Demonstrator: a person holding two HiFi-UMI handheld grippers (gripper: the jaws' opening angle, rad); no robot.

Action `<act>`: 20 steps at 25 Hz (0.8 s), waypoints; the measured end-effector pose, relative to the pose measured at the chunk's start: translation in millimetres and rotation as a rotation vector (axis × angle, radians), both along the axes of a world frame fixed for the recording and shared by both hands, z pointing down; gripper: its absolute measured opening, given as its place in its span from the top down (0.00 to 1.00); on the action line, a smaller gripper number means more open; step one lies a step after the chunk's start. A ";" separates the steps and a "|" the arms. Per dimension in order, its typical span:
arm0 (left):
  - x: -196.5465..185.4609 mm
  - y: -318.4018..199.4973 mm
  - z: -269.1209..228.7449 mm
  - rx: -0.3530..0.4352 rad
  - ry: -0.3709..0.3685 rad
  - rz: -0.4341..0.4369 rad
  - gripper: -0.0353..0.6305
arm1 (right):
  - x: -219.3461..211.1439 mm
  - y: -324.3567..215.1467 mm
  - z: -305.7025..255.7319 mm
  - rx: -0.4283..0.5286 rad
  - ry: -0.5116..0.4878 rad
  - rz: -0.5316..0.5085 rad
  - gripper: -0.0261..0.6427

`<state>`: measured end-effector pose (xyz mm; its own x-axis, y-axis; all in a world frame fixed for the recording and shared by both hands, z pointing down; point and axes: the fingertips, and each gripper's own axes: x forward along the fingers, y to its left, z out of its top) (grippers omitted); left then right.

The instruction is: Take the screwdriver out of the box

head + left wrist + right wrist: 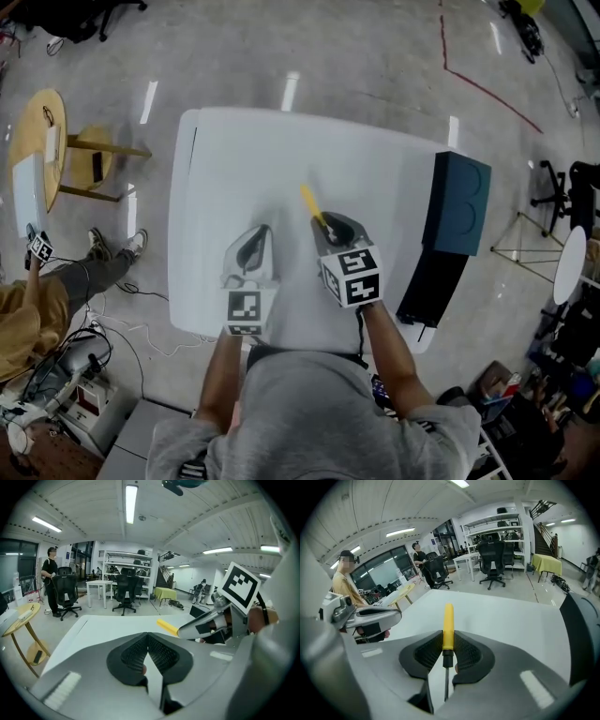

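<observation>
Pinching the screwdriver (448,618) by its yellow handle, right gripper (448,634); left gripper (148,641) closed, empty.

- My white worktop (234,169) stands on the grey floor (375,66).
- On its right edge lies a dark blue box (457,202), with a black panel (431,286) just beside it, nearer me.

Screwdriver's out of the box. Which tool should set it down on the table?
Right. The right tool is shut on the yellow screwdriver, with the handle pointing forward over the bare table. The left tool is shut and empty beside it, so using it would probably mean a handover.
</observation>
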<state>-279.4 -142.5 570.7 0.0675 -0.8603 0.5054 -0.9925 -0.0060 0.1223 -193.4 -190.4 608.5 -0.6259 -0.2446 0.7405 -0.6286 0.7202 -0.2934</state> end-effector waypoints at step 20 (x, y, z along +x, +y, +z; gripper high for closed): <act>-28.4 -19.4 63.5 -0.087 0.058 -0.030 0.93 | -43.5 -23.7 61.3 -0.061 0.020 -0.035 0.85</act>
